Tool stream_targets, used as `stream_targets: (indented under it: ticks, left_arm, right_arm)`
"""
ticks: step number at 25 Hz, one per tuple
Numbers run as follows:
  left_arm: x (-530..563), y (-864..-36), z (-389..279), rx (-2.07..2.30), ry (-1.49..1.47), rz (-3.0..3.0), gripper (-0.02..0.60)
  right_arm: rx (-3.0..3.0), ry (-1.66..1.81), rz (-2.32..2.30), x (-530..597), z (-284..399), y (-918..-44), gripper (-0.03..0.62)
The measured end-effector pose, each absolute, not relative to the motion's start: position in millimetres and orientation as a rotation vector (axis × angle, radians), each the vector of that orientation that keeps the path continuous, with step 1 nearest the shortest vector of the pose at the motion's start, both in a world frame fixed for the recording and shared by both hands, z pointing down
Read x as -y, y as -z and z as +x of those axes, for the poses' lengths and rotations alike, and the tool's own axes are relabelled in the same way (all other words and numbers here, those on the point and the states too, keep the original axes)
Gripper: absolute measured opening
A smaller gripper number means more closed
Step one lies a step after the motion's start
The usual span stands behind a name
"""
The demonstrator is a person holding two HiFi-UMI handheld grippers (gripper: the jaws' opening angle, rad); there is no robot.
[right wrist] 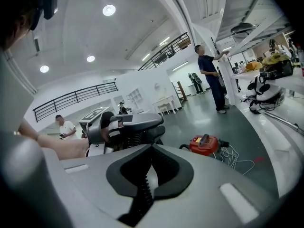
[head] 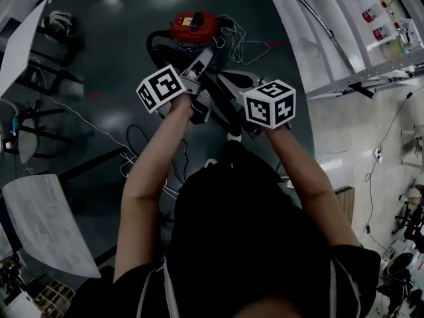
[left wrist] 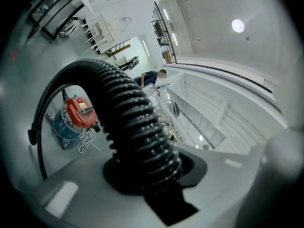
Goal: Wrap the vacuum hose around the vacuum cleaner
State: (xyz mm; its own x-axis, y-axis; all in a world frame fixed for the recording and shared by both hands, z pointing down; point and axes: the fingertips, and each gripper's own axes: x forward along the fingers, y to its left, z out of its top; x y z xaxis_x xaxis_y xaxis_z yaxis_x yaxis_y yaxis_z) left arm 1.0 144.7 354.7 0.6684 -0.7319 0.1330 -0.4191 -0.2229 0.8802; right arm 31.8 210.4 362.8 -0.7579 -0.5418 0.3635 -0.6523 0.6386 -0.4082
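Observation:
The vacuum cleaner [head: 193, 28], with a red top on a blue-grey body, stands on the dark floor ahead of me. It also shows as the vacuum cleaner [left wrist: 76, 115] and the vacuum cleaner [right wrist: 205, 144]. Its black ribbed hose [left wrist: 128, 113] arcs up from the machine and runs between the jaws of my left gripper [left wrist: 152, 175], which is shut on it. My left gripper [head: 201, 63] is held above the floor, pointing toward the vacuum. My right gripper [head: 224, 85] sits just to its right. In its own view the right gripper [right wrist: 145, 175] is shut with nothing between its jaws.
A white power cord [head: 242, 45] lies loose on the floor to the right of the vacuum. White benches [head: 331, 38] run along the right and a grey table [head: 40, 224] stands at the left, with cables around it. People [right wrist: 211, 75] stand farther back in the hall.

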Motion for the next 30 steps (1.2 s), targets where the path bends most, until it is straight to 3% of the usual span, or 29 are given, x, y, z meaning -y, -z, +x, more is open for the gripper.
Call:
stream_targets:
  ticks: [20, 21, 30]
  left_arm:
    - [-37.2, -380.6, 42.8, 0.931, 0.201, 1.890, 0.133]
    - [-33.9, -382.2, 43.2, 0.934, 0.190, 1.888, 0.133]
    - [4.0, -380.8, 39.3, 1.014, 0.216, 1.829, 0.132]
  right_arm:
    - [2.665, -0.855, 0.675, -108.1, 60.2, -380.4, -0.001]
    - [2.668, -0.861, 0.654, -106.3, 60.7, -381.6, 0.031]
    - [2.729, -0.893, 0.529, -91.5, 65.9, -377.5, 0.123]
